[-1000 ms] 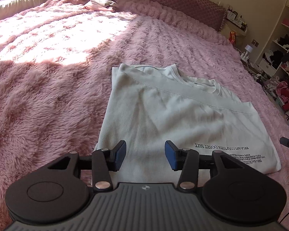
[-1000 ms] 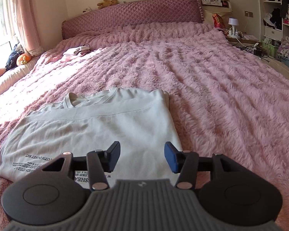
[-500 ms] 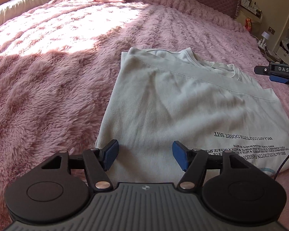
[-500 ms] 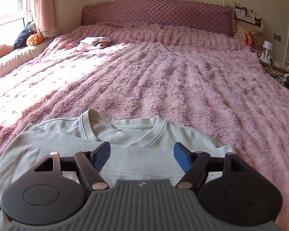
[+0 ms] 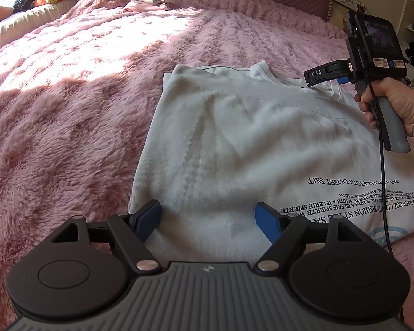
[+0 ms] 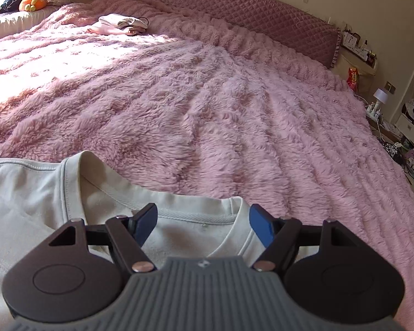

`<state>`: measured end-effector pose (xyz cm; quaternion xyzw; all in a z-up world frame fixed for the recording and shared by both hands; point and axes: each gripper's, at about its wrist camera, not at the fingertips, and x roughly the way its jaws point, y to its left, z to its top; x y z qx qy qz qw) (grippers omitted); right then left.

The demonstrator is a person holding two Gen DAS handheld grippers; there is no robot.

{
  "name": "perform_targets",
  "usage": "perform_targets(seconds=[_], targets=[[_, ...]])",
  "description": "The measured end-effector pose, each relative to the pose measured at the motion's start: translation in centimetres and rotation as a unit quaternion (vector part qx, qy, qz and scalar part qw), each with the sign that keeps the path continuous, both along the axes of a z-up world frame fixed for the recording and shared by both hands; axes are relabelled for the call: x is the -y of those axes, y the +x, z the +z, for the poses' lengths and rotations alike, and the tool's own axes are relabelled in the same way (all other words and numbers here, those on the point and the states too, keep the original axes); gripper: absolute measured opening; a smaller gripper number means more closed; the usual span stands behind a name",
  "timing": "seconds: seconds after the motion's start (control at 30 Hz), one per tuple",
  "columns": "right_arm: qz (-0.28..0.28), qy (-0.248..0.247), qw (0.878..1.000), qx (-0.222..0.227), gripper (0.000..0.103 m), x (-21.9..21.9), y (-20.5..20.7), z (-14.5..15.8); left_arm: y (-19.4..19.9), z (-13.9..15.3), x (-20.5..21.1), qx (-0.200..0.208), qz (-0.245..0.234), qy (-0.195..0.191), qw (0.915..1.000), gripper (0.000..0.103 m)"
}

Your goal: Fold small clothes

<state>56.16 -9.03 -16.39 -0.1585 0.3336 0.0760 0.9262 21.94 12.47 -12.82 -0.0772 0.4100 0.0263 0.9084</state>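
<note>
On the bed: I see a fluffy pink blanket (image 5: pixel 69 110) all over it, with sun on the part at 11 o'clock.
Shirt: a pale shirt (image 5: pixel 234 143) lies flat on the blanket, folded in half, right in front of my left tongs. Its black letters sit at 4 o'clock in the left view.
Left tongs: my left gripper (image 5: pixel 208 218) hangs over the near edge of the shirt. Its jaws are opening wide. Only flat cloth lies under the gap and the blue pads do not pinch it.
Right tongs: my right gripper (image 6: pixel 202 224) is over the shirt's collar (image 6: pixel 179 215). Its jaws are apart and grip nothing.
Hand: in the left view, at 2 o'clock, I see the hand (image 5: pixel 392 102) that holds the right tool by its grey handle, with a black cord hanging down.
Far away: a small pile of folded clothes (image 6: pixel 118 23) rests on the blanket at 11 o'clock, well apart from the shirt.
Headboard: a dark pink headboard (image 6: pixel 234 8) runs along the top.
</note>
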Motion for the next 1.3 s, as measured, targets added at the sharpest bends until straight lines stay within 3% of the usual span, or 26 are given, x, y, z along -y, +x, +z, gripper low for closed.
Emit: perform_targets(seconds=[0.1, 0.2, 0.33, 0.6, 0.9, 1.0, 1.17, 1.3], targets=[[0.025, -0.038, 0.999, -0.01, 0.069, -0.9, -0.1, -1.4, 0.1, 0.0, -0.3, -0.002, 0.0, -0.008, 1.0, 0.091], [0.039, -0.033, 0.999, -0.011, 0.069, -0.6, -1.8, -1.5, 0.1, -0.1, -0.2, -0.002, 0.001, -0.008, 1.0, 0.091], [0.07, -0.046, 0.996, -0.008, 0.069, 0.0, -5.7, -0.5, 0.2, -0.1, 0.1, -0.005, -0.004, 0.005, 1.0, 0.091], [0.11, -0.038, 0.99, -0.08, 0.069, 2.4, -15.6, 0.4, 0.5, 0.3, -0.2, -0.02, -0.016, 0.006, 0.9996, 0.091], [0.114, -0.025, 0.989, -0.091, 0.07, 5.0, -25.2, 1.0, -0.4, 0.9, -0.8, -0.026, -0.027, 0.006, 0.9993, 0.091], [0.127, -0.02, 0.985, -0.118, 0.069, 5.5, -27.3, 0.9, -0.6, 1.1, -1.0, -0.023, -0.03, 0.005, 0.9993, 0.09], [0.135, -0.049, 0.983, -0.118, 0.071, 5.5, -28.8, -0.5, -0.7, 1.7, -2.6, -0.011, -0.025, -0.039, 0.9989, 0.085], [0.136, -0.048, 0.984, -0.102, 0.07, 5.2, -29.3, 0.5, -0.9, 3.5, -5.6, 0.015, -0.011, -0.067, 0.9976, 0.085]])
